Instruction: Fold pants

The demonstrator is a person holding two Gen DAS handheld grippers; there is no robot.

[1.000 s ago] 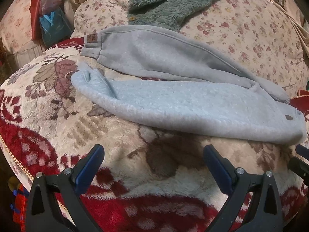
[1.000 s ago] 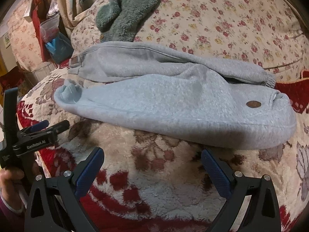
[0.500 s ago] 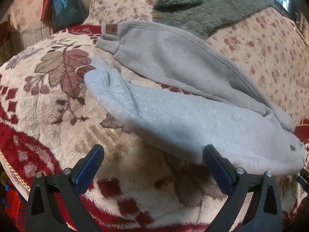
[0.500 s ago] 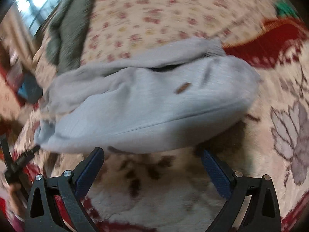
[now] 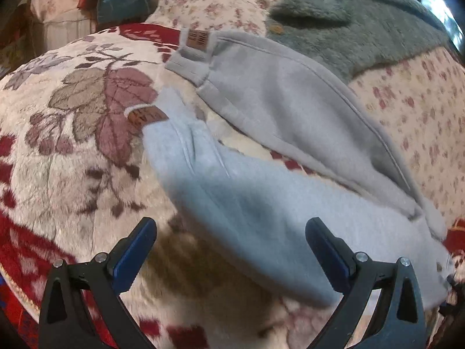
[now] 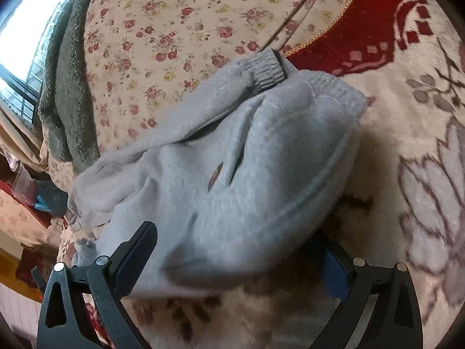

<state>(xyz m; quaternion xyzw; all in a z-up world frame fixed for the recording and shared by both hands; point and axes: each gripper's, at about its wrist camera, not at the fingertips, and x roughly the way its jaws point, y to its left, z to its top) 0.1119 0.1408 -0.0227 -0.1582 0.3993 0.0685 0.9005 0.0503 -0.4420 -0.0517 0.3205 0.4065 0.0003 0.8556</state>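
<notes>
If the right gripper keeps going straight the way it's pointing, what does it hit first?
Most likely the folded edge of the grey pants. The right gripper is closing with that edge already between its fingers, though depth is hard to judge.

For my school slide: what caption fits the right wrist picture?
Right gripper closing its fingers around the edge of grey pants on a flowery blanket.

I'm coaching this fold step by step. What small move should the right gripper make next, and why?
Probably finish closing the right gripper on the pants: its jaws are closing with the near hem between them, pads not yet pressing. The left gripper hangs open over the other end.
</notes>
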